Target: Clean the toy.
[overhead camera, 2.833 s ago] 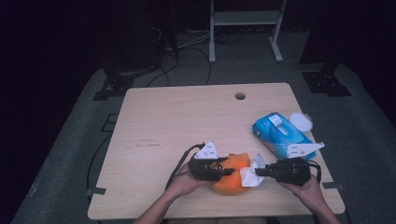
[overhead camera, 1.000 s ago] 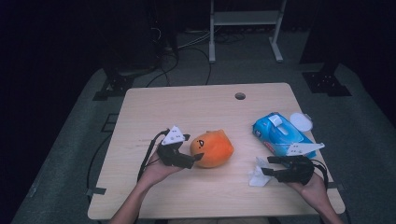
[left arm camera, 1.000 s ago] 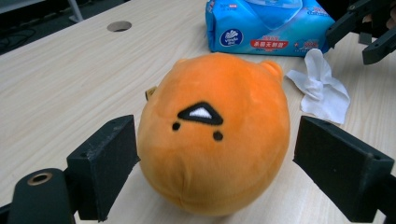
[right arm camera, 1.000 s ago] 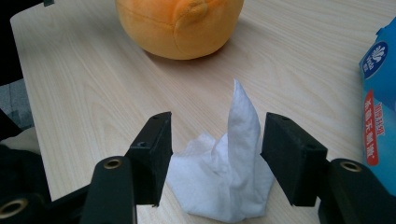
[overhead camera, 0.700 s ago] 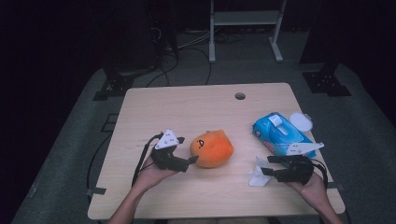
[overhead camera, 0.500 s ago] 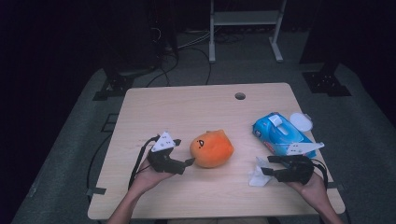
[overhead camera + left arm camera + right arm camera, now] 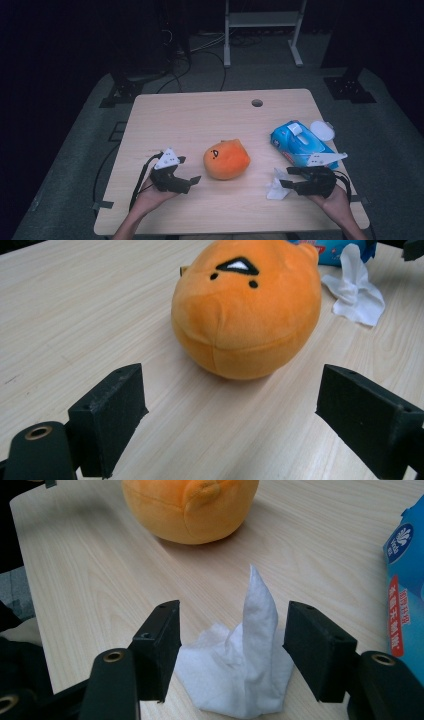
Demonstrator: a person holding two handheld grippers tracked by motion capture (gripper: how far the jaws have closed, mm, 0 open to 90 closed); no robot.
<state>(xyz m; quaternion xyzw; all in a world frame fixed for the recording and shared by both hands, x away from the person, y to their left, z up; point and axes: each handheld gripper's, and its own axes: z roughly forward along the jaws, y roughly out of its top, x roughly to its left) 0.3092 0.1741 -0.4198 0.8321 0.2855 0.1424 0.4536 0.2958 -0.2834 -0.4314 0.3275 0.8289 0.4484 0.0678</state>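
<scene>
Blue wipes pack (image 7: 299,144) lid open, white wipe (image 7: 240,672) loose between right gripper (image 7: 232,647) jaws

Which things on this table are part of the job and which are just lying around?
In the job:
orange plush toy
crumpled white wipe, between the right gripper's open jaws
left gripper, open, facing the toy

Lying about:
blue wipes pack
white round lid beside it

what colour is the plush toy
Orange, with small black face marks; the plush toy shows best in the left gripper view.
</scene>
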